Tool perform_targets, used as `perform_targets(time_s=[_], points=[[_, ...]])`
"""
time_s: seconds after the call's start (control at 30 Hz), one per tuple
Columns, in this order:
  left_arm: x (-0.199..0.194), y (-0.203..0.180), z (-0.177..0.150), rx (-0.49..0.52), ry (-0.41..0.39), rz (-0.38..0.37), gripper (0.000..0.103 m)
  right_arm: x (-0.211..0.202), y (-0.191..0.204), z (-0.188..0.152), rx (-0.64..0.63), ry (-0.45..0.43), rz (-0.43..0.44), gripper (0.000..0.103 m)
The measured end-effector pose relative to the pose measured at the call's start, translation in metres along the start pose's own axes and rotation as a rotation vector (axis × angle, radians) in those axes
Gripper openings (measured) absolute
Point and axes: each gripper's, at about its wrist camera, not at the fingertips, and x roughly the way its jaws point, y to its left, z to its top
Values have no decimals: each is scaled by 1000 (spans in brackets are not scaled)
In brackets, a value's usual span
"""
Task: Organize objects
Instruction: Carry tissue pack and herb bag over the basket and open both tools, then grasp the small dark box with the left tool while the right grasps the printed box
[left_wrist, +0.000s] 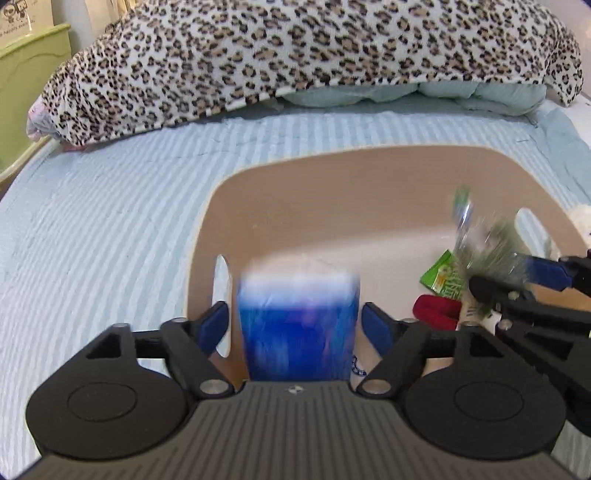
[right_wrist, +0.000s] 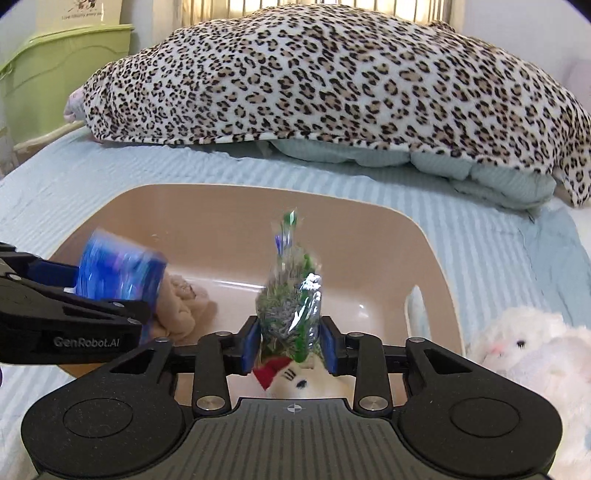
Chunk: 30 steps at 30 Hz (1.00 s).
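Observation:
A beige plastic tub sits on the striped bed. My left gripper stands over its left side with a blurred blue cup between its jaws; small gaps show beside the cup. The cup also shows in the right wrist view, above a beige cloth. My right gripper is shut on a clear crinkly packet of green and grey contents, held upright over the tub. That packet appears blurred in the left wrist view.
Inside the tub lie a green packet, a red item and a small plush with a red hat. A white plush rabbit lies right of the tub. A leopard-print blanket covers the far bed. A green bin stands at left.

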Motion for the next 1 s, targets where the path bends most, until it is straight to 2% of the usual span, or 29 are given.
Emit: perform_targets(time_s=[0.07, 0.27, 0.5, 0.7, 1.0], points=[[-8, 0, 1, 8, -11, -5, 90, -8, -2, -3, -8, -9, -1, 63], [-35, 3, -1, 33, -38, -30, 93, -38, -18, -16, 26, -30, 6, 77], [-68, 9, -18, 33, -69, -54, 93, -71, -27, -36, 9, -40, 9, 82], [-84, 17, -36, 13, -62, -84, 93, -93, -24, -50, -43, -21, 24, 86], [-75, 21, -67, 20, 10, -112, 94, -83, -23, -82, -107, 68, 52, 85]])
